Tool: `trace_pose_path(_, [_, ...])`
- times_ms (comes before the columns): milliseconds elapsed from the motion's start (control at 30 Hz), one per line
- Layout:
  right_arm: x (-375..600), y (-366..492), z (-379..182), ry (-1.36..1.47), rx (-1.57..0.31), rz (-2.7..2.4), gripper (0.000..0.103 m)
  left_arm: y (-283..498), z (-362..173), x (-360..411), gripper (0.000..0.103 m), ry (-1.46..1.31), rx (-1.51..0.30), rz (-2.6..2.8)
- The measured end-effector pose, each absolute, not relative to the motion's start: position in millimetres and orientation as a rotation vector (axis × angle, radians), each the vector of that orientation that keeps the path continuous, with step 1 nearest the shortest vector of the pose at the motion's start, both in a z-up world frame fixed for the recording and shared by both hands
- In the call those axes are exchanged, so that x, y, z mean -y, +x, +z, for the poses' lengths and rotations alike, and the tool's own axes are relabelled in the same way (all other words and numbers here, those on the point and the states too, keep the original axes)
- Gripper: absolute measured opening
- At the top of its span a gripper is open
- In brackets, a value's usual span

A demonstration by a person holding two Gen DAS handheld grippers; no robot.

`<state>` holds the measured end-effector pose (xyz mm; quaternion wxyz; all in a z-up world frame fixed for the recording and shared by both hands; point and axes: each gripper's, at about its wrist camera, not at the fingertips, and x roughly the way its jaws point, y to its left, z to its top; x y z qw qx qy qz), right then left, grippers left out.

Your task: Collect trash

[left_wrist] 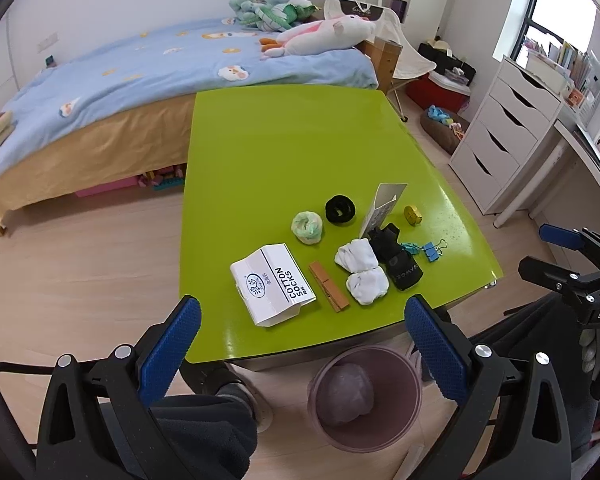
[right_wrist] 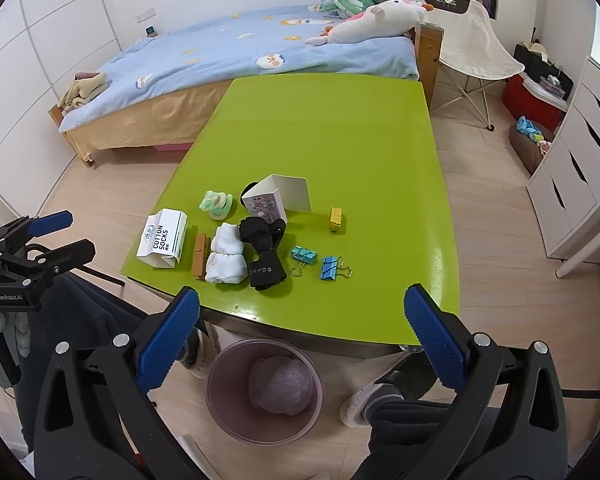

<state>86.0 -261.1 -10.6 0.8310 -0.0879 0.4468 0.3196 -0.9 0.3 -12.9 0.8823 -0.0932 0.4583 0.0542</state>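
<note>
Two grippers, the left gripper [left_wrist: 302, 334] and the right gripper [right_wrist: 302, 330], hang spread wide and hold nothing above the near edge of the green table [right_wrist: 340, 128], whose far half is bare. The pink bin [right_wrist: 224, 408] stands on the floor below that edge, its contents a blurred pale lump. The white sock box [left_wrist: 270, 284], white socks [right_wrist: 225, 258], black socks [right_wrist: 266, 254] and binder clips [right_wrist: 329, 268] cluster near the front.

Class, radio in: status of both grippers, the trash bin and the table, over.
Left gripper open, empty; right gripper open, empty. Bin on floor below table's near edge, a bundle inside. Sock box, socks, clips on table untouched. Nothing blocking.
</note>
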Motion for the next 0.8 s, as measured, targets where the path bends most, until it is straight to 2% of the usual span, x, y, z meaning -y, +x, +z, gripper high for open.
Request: trace_pose_path(800, [256.9, 83.7, -11.2, -0.179, -0.954, 0.701, 0.1, -1.7, -11.2, 0.5, 0.098, -0.192, -0.959, 0.113])
